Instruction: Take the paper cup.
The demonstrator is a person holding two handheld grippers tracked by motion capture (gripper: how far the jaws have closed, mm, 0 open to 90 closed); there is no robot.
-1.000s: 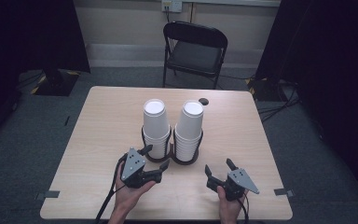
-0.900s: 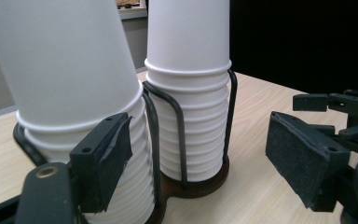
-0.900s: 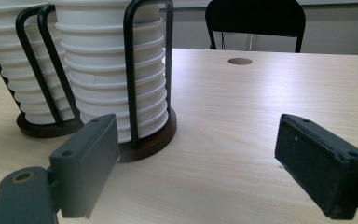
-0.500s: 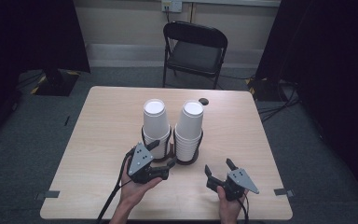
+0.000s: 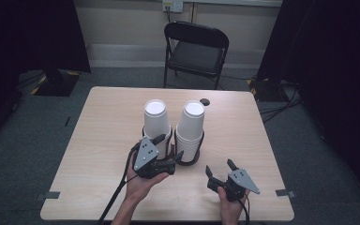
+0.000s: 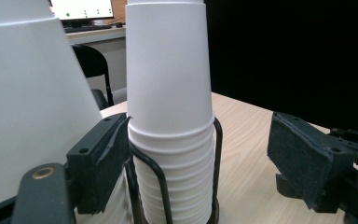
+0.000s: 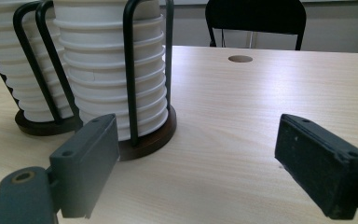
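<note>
Cups sit in two stacks, the left stack [image 5: 155, 123] and right stack [image 5: 190, 129], in a wire holder [image 5: 187, 158] mid-surface toward the near edge. Left tool [image 5: 168, 146], shut a second ago, has just been opening and has risen beside the stacks, gripping nothing, so a grasp looks imminent. Right tool [image 5: 219, 167] rests released near the near right corner.

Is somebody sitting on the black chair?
No, the black folding chair behind the light wooden table has a bare seat.
</note>
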